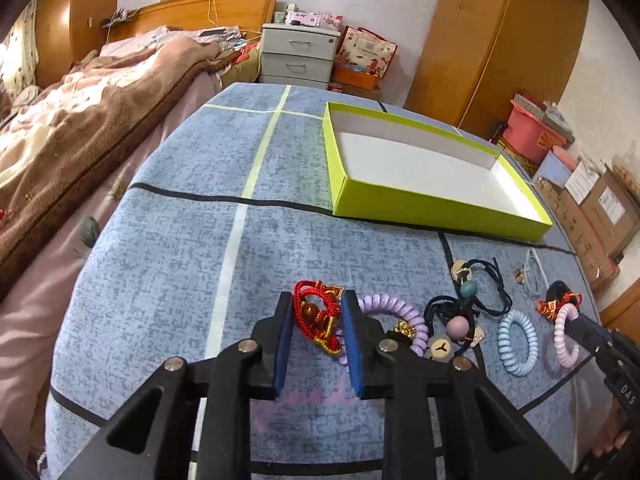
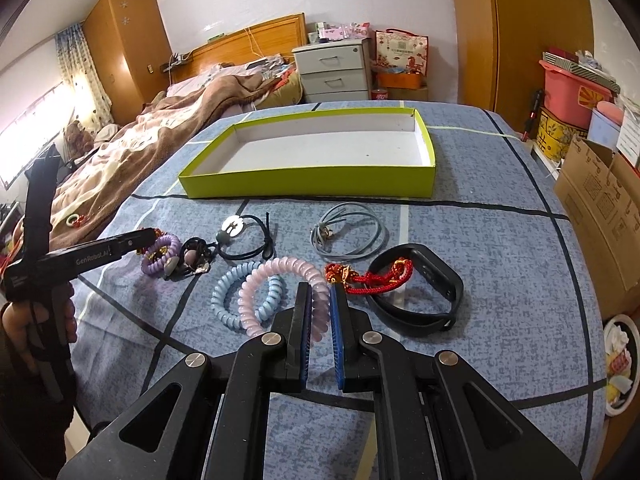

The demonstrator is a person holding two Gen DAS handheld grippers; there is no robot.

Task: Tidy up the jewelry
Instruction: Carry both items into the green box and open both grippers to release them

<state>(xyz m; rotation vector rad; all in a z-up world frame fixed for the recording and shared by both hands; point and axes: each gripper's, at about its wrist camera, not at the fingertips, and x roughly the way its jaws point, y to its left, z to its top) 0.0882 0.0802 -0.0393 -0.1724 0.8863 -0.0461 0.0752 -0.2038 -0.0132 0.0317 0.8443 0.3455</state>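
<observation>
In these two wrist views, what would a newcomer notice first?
First the empty green box at the far side of the blue cloth. Then the row of jewelry before it: the left gripper around a red cord, the right gripper shut on a pink coil.

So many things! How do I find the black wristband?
Find the blue checked cloth and the yellow-green box on it. In front of the box, at the right end of the jewelry row, lies the black wristband. It is the only wide, smooth band, not coiled or stringy, and a red cord crosses its edge.
</observation>
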